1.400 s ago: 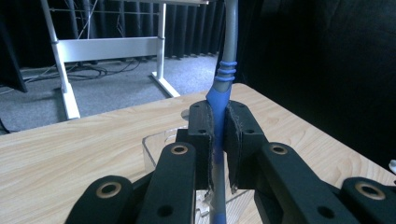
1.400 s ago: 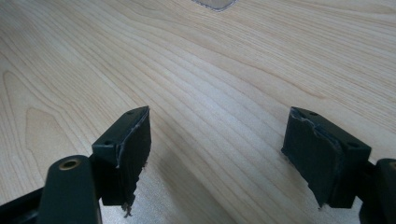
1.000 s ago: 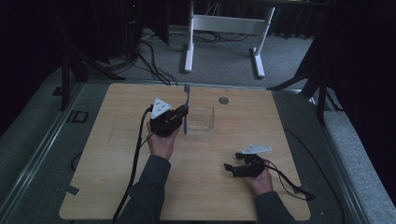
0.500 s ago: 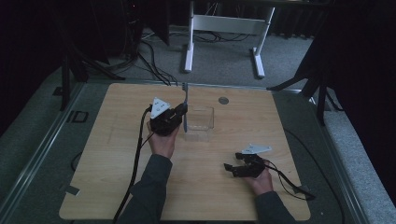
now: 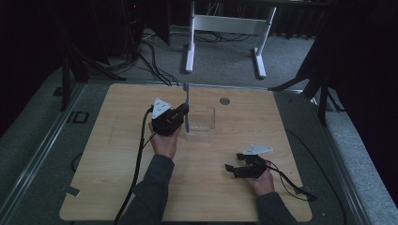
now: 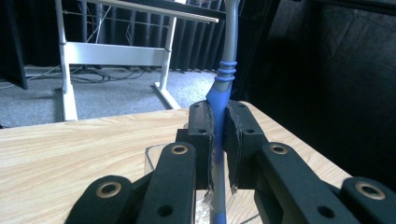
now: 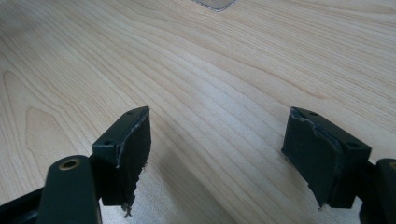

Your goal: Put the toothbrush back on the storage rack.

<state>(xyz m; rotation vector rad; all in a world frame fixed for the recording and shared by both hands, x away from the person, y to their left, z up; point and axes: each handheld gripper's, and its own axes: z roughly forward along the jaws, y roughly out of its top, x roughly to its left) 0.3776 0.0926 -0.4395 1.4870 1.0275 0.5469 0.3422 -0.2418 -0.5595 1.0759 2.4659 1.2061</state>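
left gripper [image 6: 218,140] clamped tight on a blue-grey toothbrush [image 6: 223,88] over the clear box [image 5: 201,123], right gripper [image 7: 217,154] gaping wide and empty above the wooden table [image 5: 117,187], no readable writing anywhere

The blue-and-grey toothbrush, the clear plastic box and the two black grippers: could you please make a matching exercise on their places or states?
1. blue-and-grey toothbrush
2. clear plastic box
3. left gripper
4. right gripper

a. jaws wide apart over bare wood
b. held upright
c. clamped shut on a handle
d. standing on the wooden table

Pairs: 1-b, 2-d, 3-c, 4-a
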